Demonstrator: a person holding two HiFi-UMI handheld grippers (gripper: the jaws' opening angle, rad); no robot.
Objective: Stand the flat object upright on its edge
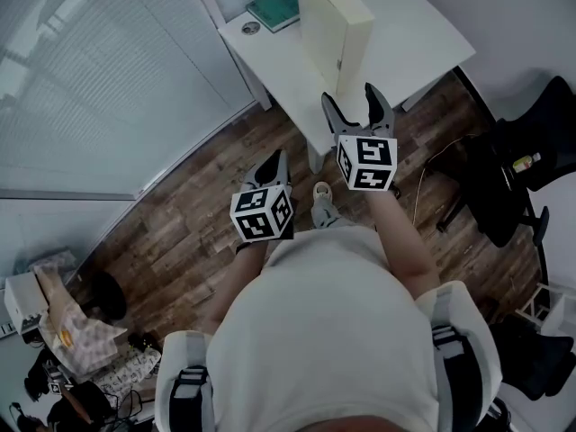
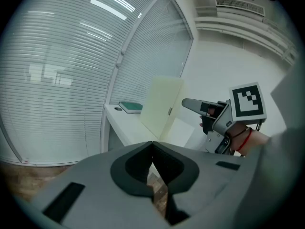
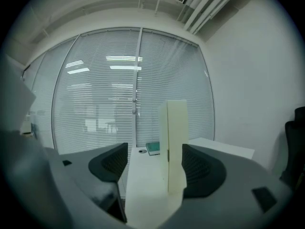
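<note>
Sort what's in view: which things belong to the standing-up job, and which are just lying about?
Job: cream box, upright on the desk; right gripper, open; left gripper, shut.
Lying about: green book; black chair; floor clutter.

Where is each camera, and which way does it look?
Head view: on the person's head, looking down at the table, board, left gripper, right gripper, arms and shirt.
Left gripper view: on the left gripper, facing the table; shows its shut jaws, the right gripper and hand.
Right gripper view: on the right gripper, facing the blinds; the board shows between its open jaws.
Shared: all show the board and book.
</note>
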